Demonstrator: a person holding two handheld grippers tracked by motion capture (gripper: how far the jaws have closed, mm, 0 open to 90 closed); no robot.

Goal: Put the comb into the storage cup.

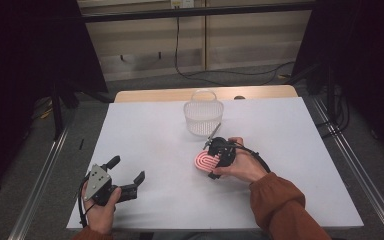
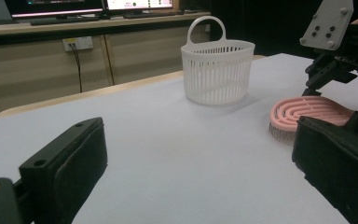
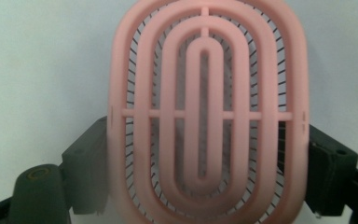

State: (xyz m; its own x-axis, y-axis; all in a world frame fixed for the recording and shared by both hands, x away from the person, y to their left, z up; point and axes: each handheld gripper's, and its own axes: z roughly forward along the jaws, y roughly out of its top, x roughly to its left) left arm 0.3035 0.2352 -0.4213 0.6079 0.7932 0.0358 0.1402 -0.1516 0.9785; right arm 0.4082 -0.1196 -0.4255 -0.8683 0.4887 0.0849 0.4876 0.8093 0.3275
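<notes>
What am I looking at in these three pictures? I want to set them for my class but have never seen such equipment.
A person sits at a white table holding a two-jaw hand gripper in each hand. The high view looks down from above; the other two cameras ride on the grippers. The left gripper rests open with nothing between its jaws. The right gripper has its jaws against both sides of a pink oval brush, bristles facing down. A white slotted basket with a handle stands farther back on the table.
</notes>
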